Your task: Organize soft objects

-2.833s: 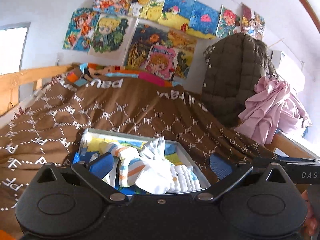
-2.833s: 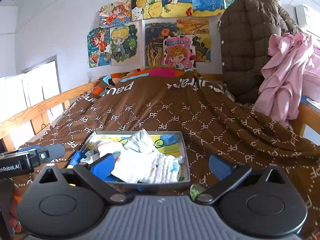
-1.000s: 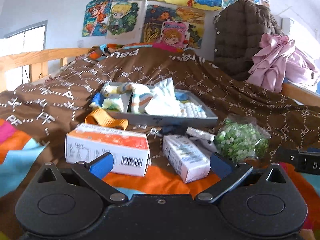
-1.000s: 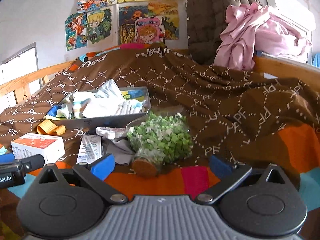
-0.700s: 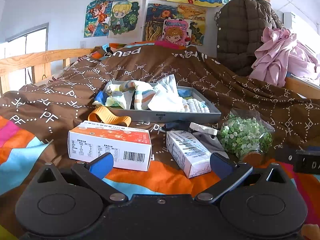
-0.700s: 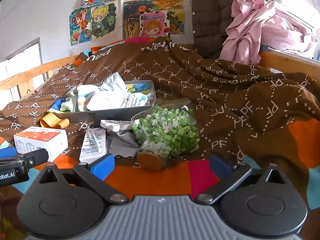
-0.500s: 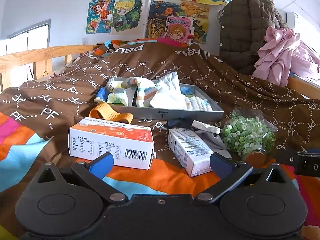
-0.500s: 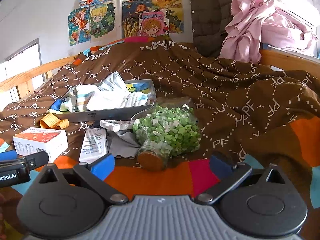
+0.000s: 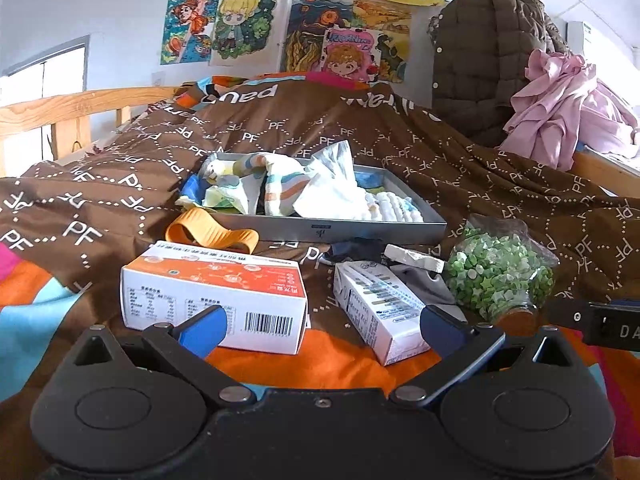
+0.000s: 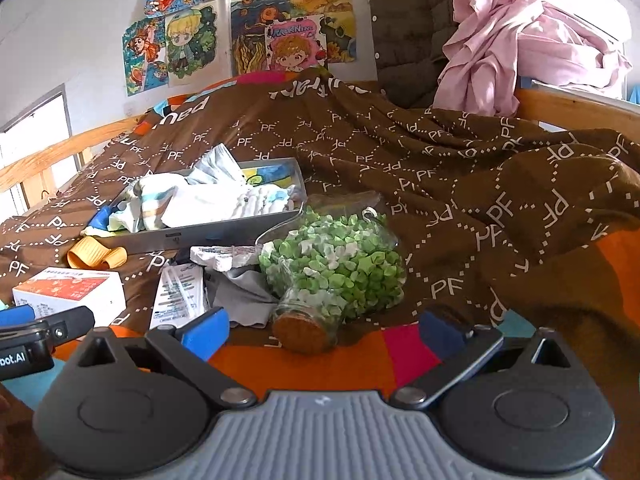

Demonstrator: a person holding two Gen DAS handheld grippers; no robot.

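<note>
Your bed [image 9: 500, 184], under its brown PF-patterned blanket, carries a grey metal tray [image 9: 340, 229], two white cardboard boxes [image 9: 212, 292], and a cork-stoppered glass jar [image 10: 340, 276].

Bright, even daylight from the window [image 9: 44, 76] at left, blown out to white there. Soft, faint shadows under the boxes. Sharp at centre; strong fisheye bending and dark vignette toward corners.
</note>
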